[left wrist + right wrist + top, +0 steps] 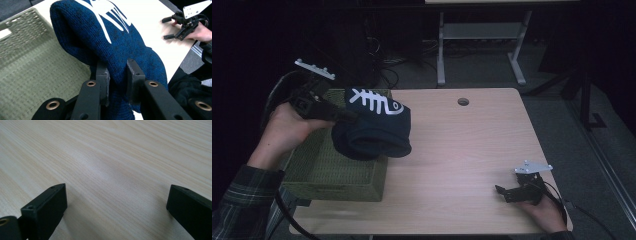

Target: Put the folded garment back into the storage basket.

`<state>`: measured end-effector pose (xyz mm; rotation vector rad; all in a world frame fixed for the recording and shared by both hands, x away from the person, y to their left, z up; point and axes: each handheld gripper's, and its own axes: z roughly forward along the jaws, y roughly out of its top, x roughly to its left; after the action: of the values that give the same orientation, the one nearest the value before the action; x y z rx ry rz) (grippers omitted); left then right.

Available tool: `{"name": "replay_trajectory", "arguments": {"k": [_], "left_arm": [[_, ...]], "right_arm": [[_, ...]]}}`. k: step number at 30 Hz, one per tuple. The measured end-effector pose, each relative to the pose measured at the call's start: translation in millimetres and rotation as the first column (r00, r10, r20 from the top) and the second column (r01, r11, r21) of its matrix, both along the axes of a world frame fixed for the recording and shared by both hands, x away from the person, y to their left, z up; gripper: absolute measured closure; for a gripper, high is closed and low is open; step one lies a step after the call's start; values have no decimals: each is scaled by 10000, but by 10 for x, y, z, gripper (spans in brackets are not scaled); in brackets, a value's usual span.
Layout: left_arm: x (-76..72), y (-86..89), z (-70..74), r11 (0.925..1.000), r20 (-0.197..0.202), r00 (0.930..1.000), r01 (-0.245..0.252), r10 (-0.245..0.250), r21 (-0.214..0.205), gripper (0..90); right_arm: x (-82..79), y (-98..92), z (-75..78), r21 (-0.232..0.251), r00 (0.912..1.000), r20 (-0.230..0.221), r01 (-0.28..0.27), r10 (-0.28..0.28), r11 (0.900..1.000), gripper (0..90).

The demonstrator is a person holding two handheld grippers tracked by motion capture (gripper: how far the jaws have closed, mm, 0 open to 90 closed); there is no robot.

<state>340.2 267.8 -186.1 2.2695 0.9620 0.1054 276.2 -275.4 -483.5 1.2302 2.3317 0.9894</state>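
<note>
A dark blue knitted piece (374, 127) with a white fishbone pattern hangs over the right rim of a green woven basket (337, 172). My left gripper (343, 116) is shut on its edge and holds it up in the air. In the left gripper view the blue knit (120, 42) bulges between my two black jaws, the pads (106, 80) pressing into the fabric, with the basket (30, 62) below to the left. My right gripper (504, 192) rests on the table near the front right corner, jaws wide apart over bare wood (117, 170).
The light wooden table (462, 145) has a round cable hole (463, 101) near its far edge. Behind the table stand the legs of a white desk frame (477, 45) and cables on the floor. In the left gripper view the right gripper (183, 21) shows far off.
</note>
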Motion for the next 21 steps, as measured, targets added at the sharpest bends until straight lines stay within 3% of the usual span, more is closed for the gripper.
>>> {"name": "replay_trajectory", "arguments": {"k": [12, 21], "left_arm": [[-94, 420, 67, 9955, 182, 9954, -942, 943, -64, 753], [-63, 680, -169, 9882, -206, 9882, -1521, 1517, -206, 754]], "right_arm": [[0, 0, 0, -1, 10000, 0, 5, -5, 10000, 28], [0, -1, 1, -3, 10000, -13, -3, 3, 10000, 28]]}}
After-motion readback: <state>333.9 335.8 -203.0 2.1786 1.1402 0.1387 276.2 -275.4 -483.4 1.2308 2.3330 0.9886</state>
